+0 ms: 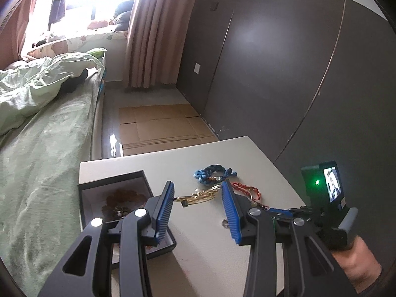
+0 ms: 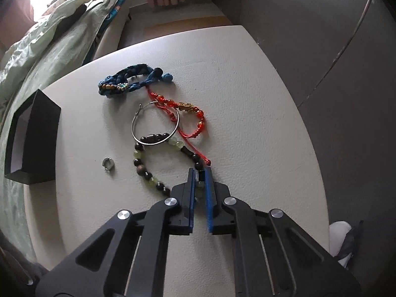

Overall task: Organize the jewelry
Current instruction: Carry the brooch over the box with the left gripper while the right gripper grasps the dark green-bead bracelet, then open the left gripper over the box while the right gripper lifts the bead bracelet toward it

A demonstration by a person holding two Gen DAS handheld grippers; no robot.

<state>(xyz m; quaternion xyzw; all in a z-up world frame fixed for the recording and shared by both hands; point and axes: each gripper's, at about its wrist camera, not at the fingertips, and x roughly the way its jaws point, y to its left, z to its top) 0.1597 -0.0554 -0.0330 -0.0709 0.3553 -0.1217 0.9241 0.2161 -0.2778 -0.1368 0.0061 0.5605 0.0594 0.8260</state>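
On the white table (image 1: 198,247), my left gripper (image 1: 198,185) is open above a gold chain piece (image 1: 200,195) that lies between its blue pads. To its left the black jewelry box (image 1: 111,188) stands open with jewelry inside. My right gripper (image 2: 200,173) is shut on the dark and green bead bracelet (image 2: 146,173), pinching its near end. A silver hoop (image 2: 156,123), a red cord bracelet (image 2: 188,113), a blue braided bracelet (image 2: 128,81) and a small silver ring (image 2: 108,163) lie on the table (image 2: 247,99).
A bed with green bedding (image 1: 37,148) runs along the table's left side. Dark wardrobe doors (image 1: 284,74) stand to the right. Flat cardboard (image 1: 160,128) lies on the floor beyond the table. The black box (image 2: 34,138) sits at the table's left edge.
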